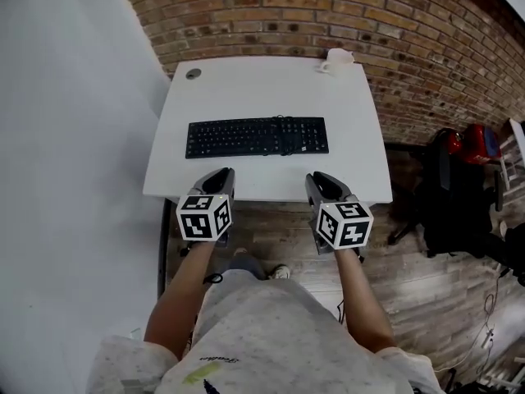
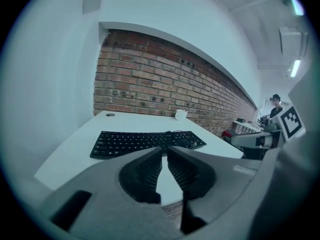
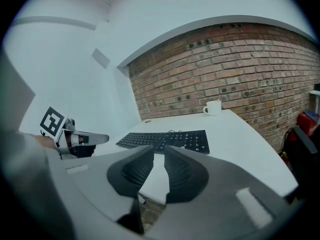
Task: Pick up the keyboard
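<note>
A black keyboard with its cable coiled on top lies flat across the middle of the white table. My left gripper hovers at the table's near edge, just short of the keyboard's left half. My right gripper hovers at the same edge, short of its right half. In the left gripper view the keyboard lies beyond the gripper, whose jaws stand a narrow slit apart with nothing between them. In the right gripper view the gripper shows a slightly wider gap, also empty, short of the keyboard.
A white mug stands at the table's far right corner, against the brick wall. A round cable grommet sits at the far left. A black chair and a red object stand on the floor to the right.
</note>
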{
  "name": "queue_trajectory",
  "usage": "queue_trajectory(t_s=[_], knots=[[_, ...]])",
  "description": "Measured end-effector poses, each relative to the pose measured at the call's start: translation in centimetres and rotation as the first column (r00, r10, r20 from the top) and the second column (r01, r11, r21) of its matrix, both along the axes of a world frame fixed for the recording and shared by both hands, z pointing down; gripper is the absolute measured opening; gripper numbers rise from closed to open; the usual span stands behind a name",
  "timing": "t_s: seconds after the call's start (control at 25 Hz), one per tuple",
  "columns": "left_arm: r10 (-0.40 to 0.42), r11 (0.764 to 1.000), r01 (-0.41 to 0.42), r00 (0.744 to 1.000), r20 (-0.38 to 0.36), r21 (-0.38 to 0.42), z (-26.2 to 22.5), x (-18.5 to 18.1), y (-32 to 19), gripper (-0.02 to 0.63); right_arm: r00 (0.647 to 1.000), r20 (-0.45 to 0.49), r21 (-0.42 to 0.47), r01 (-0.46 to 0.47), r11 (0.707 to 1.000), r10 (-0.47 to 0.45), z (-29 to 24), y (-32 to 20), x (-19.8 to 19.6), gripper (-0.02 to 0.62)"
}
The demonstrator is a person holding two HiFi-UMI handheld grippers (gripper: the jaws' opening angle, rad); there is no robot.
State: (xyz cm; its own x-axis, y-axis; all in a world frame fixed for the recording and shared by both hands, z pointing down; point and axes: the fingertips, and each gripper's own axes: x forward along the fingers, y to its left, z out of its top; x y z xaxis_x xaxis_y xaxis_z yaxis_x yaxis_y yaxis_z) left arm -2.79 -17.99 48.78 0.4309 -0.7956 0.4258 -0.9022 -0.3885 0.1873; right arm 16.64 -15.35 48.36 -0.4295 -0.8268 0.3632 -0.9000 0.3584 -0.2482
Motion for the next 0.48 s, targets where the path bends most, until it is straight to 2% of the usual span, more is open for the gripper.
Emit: queue_trajectory(t_s=[0.2,0.48], knots=[[-0.062,0.998,0.062,0.998,0.011,-0.007,0.8,-2.5,-2.4,0.069,1.0,-0.021,-0.019,0.012,1.0,-0.012,0.9,-2.0,0.2,0.102],[-0.126,0.991,0.127,0.991,0.036,-0.031,3.3,-5.4,-7.2,0.168,0.998,-0.056,-0.04,0.008,0.999,-0.01,2.2,-6.5,1.2,0.148]])
